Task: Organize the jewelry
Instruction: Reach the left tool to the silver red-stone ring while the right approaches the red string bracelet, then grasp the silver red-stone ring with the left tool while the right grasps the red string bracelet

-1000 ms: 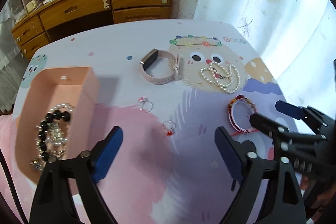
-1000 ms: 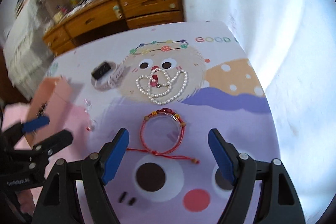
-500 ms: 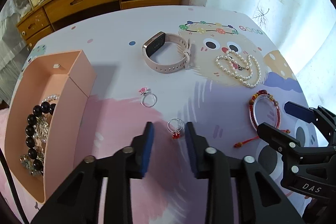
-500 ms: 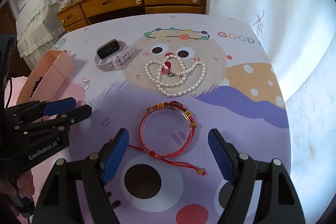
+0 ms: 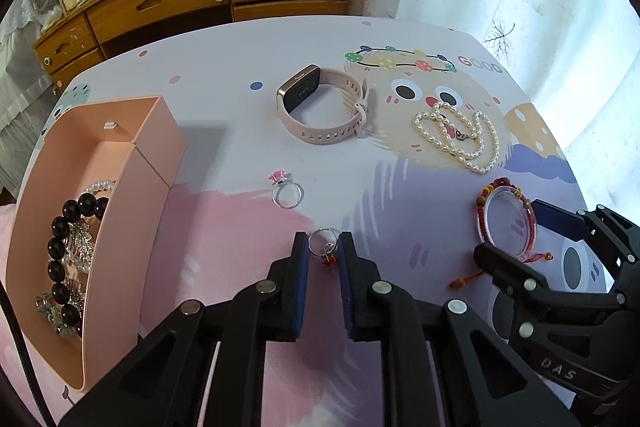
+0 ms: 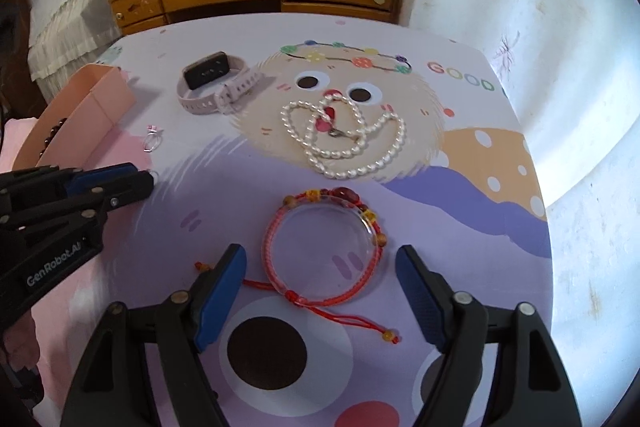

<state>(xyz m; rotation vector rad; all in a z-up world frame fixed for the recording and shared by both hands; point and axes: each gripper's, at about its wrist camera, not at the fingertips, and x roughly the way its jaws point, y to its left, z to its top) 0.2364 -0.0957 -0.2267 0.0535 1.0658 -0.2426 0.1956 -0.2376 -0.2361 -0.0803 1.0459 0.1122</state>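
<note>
I am seeing the left gripper (image 5: 323, 251) nearly closed around the red-stone ring (image 5: 327, 250), which is lying flat on the table mat (image 5: 224, 75) between its 2 pads; pad contact unclear. The pink box (image 5: 132, 163) is sitting to its left. The right gripper (image 6: 320, 293) is spread wide before the red cord bracelet (image 6: 324, 247)

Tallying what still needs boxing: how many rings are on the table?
2: red-stone ring between the left gripper fingers; pink-stone ring just beyond. More may hide inside the pink box.

Both fisheye views are aimed forward and down along the fingers, close over the table (image 5: 224, 67); the pearl necklace (image 6: 344, 139) is shared.
</note>
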